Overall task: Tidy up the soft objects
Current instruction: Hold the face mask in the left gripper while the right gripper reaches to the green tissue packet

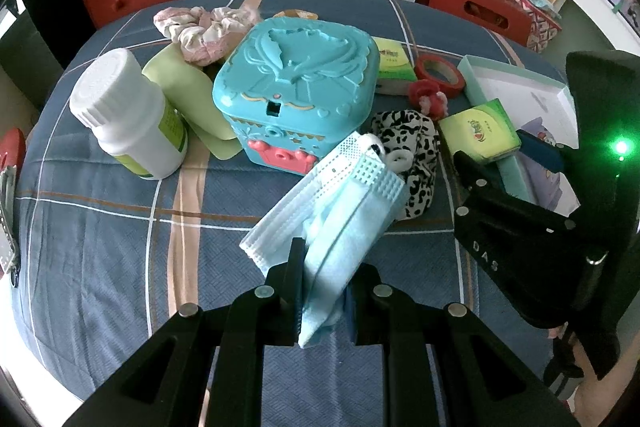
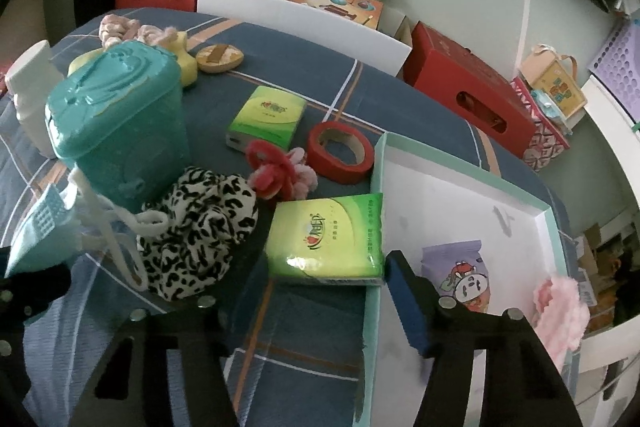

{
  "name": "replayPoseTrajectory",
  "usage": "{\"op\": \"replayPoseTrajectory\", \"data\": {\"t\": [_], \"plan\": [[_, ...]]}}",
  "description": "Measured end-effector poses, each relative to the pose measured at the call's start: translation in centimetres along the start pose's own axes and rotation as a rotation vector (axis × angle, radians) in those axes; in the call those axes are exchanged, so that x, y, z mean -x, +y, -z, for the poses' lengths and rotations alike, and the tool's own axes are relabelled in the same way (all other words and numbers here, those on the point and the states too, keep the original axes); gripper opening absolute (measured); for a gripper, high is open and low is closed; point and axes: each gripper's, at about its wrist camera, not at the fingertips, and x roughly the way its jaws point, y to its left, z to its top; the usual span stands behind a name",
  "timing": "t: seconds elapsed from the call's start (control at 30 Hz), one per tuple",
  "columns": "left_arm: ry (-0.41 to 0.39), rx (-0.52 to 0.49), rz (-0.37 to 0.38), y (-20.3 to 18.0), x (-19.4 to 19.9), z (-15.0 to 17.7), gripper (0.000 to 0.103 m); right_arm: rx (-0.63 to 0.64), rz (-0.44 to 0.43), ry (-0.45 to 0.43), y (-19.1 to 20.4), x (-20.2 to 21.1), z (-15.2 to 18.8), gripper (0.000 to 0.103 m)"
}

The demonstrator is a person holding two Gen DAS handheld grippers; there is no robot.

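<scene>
While your left gripper point(image 1: 320, 291) pinches the folded blue face mask point(image 1: 340, 211) between nearly closed fingers, take the turquoise lidded box point(image 1: 296, 95) as your landmark. Left of that box stands the white bottle point(image 1: 124, 115), with a pale green pouch point(image 1: 188, 99) leaning between them, and behind the box to the left lie the pink scrunchies point(image 1: 200, 31). Your mask hangs just in front of the box, its ear loops trailing onto the black-and-white spotted fabric point(image 2: 200, 231) at the box's right front corner. Right of the box sit one green tissue pack point(image 2: 268, 115), a red hair tie point(image 2: 268, 171) and a red tape roll point(image 2: 340, 153). Further right, a second tissue pack point(image 2: 326, 239) leans on the rim of the open white tray point(image 2: 460, 195). Your right gripper point(image 2: 324, 283) straddles that pack, half open; whether its pads touch I cannot tell. Inside the tray lie a purple printed packet point(image 2: 460, 271) and something pink and fluffy point(image 2: 560, 311)
</scene>
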Motion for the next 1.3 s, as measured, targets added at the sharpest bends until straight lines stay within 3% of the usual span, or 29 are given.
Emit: {"op": "replayPoseTrajectory", "data": {"t": [0.17,0.6,0.73,1.03,1.3], "plan": [[0.000,-0.004,-0.001,0.0,0.0,0.0,0.017,-0.027,-0.022,-0.005,-0.6,0.2,0.0,0.056],[0.004,-0.003,0.010,0.1,0.0,0.0,0.017,-0.042,-0.068,-0.018,-1.0,0.8,0.3,0.056],[0.002,0.012,0.026,0.7,0.1,0.0,0.017,-0.041,-0.085,-0.018,-0.8,0.9,0.6,0.070],[-0.007,0.039,0.075,2.0,0.8,0.1,0.017,-0.046,-0.131,0.027,-0.3,-0.5,1.2,0.073],[-0.025,0.069,0.108,3.3,1.7,0.3,0.017,-0.158,-0.217,0.025,-1.6,-0.9,1.2,0.080]]}}
